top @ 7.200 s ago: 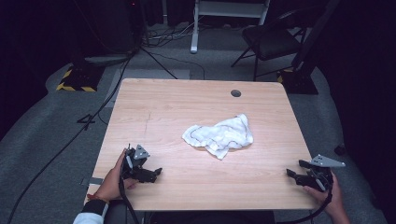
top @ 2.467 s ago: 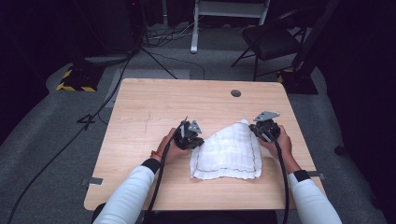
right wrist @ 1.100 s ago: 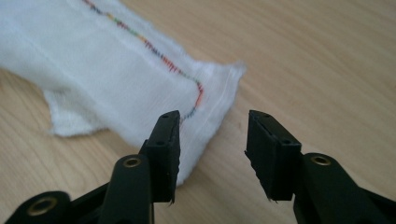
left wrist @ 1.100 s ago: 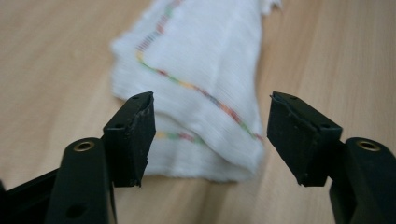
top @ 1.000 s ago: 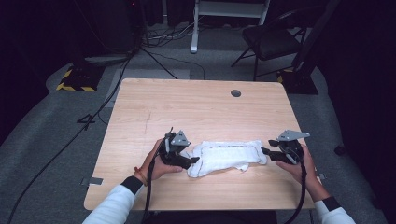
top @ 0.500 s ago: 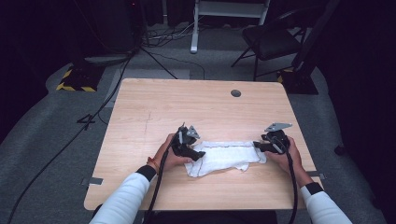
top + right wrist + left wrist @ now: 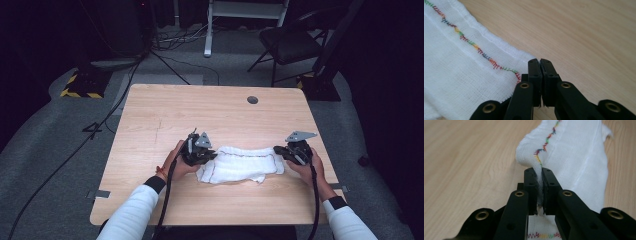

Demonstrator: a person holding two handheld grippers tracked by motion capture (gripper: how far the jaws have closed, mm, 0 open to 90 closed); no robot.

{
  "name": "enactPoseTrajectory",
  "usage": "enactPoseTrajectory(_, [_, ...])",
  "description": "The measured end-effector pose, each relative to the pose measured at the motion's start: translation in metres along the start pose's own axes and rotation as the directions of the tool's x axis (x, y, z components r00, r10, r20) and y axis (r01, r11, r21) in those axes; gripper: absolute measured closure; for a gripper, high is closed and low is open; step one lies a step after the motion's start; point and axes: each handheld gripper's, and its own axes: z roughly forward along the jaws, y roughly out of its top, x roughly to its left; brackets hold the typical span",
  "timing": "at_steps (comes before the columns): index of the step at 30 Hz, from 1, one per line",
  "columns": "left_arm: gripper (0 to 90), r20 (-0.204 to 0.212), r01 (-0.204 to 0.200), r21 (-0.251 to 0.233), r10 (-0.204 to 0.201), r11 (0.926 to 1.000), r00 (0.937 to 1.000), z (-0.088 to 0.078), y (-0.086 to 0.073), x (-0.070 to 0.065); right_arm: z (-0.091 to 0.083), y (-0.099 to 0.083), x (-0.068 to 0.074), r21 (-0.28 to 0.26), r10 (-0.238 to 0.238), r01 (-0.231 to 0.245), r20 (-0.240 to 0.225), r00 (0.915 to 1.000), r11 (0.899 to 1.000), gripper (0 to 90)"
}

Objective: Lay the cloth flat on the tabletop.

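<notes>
Both grippers, L [image 7: 537,173] & R [image 7: 539,62], just clamped cloth [image 7: 239,164] ends.

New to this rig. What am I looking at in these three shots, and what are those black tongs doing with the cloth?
No robot here: a person holds handheld tongs in each hand at a wooden table. The high view looks down from above the person's side; the other two cameras ride on the tongs and look along their black jaws. On the table lies a white cloth with rainbow stitching, folded into a long strip. The left tongs have just closed and pinch the cloth's edge. The right tongs have also just closed at the opposite end; a grip on the cloth there is not clear.
</notes>
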Motion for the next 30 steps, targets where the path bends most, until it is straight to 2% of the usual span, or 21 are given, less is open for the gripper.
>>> enactPoseTrajectory(3, [83.6,-0.023,-0.023,-0.036,0.023,0.9991,0.9995,-0.015,0.007,-0.002,-0.019,0.011,0.003,-0.082,-0.009,0.010,0.020,0.9998,0.997,87.8])
enactPoseTrajectory(4, [83.6,-0.033,-0.044,-0.062,0.042,0.9971,0.9986,-0.026,0.013,-0.004,-0.035,0.020,0.005,-0.143,-0.009,0.012,0.025,0.9997,0.990,87.9])
enactPoseTrajectory(5, [83.7,-0.033,-0.044,-0.062,0.042,0.9971,0.9986,-0.026,0.013,-0.004,-0.035,0.020,0.005,-0.143,-0.009,0.012,0.025,0.9997,0.990,87.9])
enactPoseTrajectory(7, [83.7,-0.049,-0.068,-0.084,0.064,0.9941,0.9967,-0.037,0.019,-0.007,-0.050,0.029,0.010,-0.190,-0.024,0.030,0.035,0.9991,0.981,87.9])
enactPoseTrajectory(8, [83.8,-0.055,-0.086,-0.114,0.080,0.9897,0.9953,-0.048,0.024,-0.011,-0.064,0.037,0.015,-0.232,-0.041,0.049,0.039,0.9984,0.971,87.9])
enactPoseTrajectory(9, [84.0,-0.055,-0.086,-0.114,0.080,0.9897,0.9953,-0.048,0.024,-0.011,-0.064,0.037,0.015,-0.232,-0.041,0.049,0.039,0.9984,0.971,87.9])
enactPoseTrajectory(11, [84.0,-0.068,-0.112,-0.129,0.103,0.9853,0.9923,-0.058,0.029,-0.016,-0.079,0.043,0.020,-0.266,-0.057,0.066,0.041,0.9975,0.962,88.0])
enactPoseTrajectory(15, [84.1,-0.090,-0.152,-0.151,0.140,0.9767,0.9861,-0.075,0.037,-0.026,-0.099,0.049,0.028,-0.299,-0.077,0.088,0.049,0.9958,0.950,88.0])
enactPoseTrajectory(16, [84.1,-0.108,-0.164,-0.165,0.148,0.9725,0.9831,-0.084,0.040,-0.031,-0.107,0.051,0.031,-0.311,-0.088,0.101,0.055,0.9946,0.945,88.0])
enactPoseTrajectory(18, [84.1,-0.109,-0.166,-0.174,0.149,0.9707,0.9829,-0.089,0.041,-0.032,-0.110,0.052,0.033,-0.318,-0.093,0.107,0.056,0.9940,0.942,88.0])
enactPoseTrajectory(19, [84.1,-0.118,-0.178,-0.191,0.158,0.9653,0.9804,-0.098,0.045,-0.035,-0.118,0.054,0.035,-0.331,-0.095,0.109,0.059,0.9937,0.937,88.0])
enactPoseTrajectory(20, [84.2,-0.118,-0.178,-0.191,0.158,0.9653,0.9804,-0.098,0.045,-0.035,-0.118,0.054,0.035,-0.331,-0.095,0.109,0.059,0.9937,0.937,88.0])
enactPoseTrajectory(25, [84.3,-0.135,-0.199,-0.227,0.171,0.9535,0.9759,-0.119,0.058,-0.042,-0.137,0.065,0.040,-0.368,-0.109,0.128,0.073,0.9913,0.921,88.0])
enactPoseTrajectory(26, [84.3,-0.133,-0.200,-0.235,0.173,0.9510,0.9760,-0.122,0.060,-0.043,-0.142,0.069,0.042,-0.381,-0.114,0.135,0.079,0.9904,0.914,88.0])
enactPoseTrajectory(27, [84.3,-0.142,-0.217,-0.252,0.186,0.9430,0.9722,-0.129,0.066,-0.048,-0.151,0.074,0.044,-0.405,-0.119,0.142,0.082,0.9895,0.903,88.0])
enactPoseTrajectory(28, [84.3,-0.142,-0.217,-0.252,0.186,0.9430,0.9722,-0.129,0.066,-0.048,-0.156,0.078,0.046,-0.413,-0.126,0.152,0.089,0.9880,0.898,88.0])
enactPoseTrajectory(29, [84.3,-0.148,-0.225,-0.259,0.192,0.9392,0.9702,-0.133,0.070,-0.050,-0.156,0.078,0.046,-0.413,-0.126,0.152,0.089,0.9880,0.898,88.0])
enactPoseTrajectory(30, [84.2,-0.156,-0.233,-0.268,0.197,0.9347,0.9680,-0.136,0.074,-0.051,-0.167,0.085,0.047,-0.445,-0.127,0.158,0.098,0.9871,0.881,88.0])
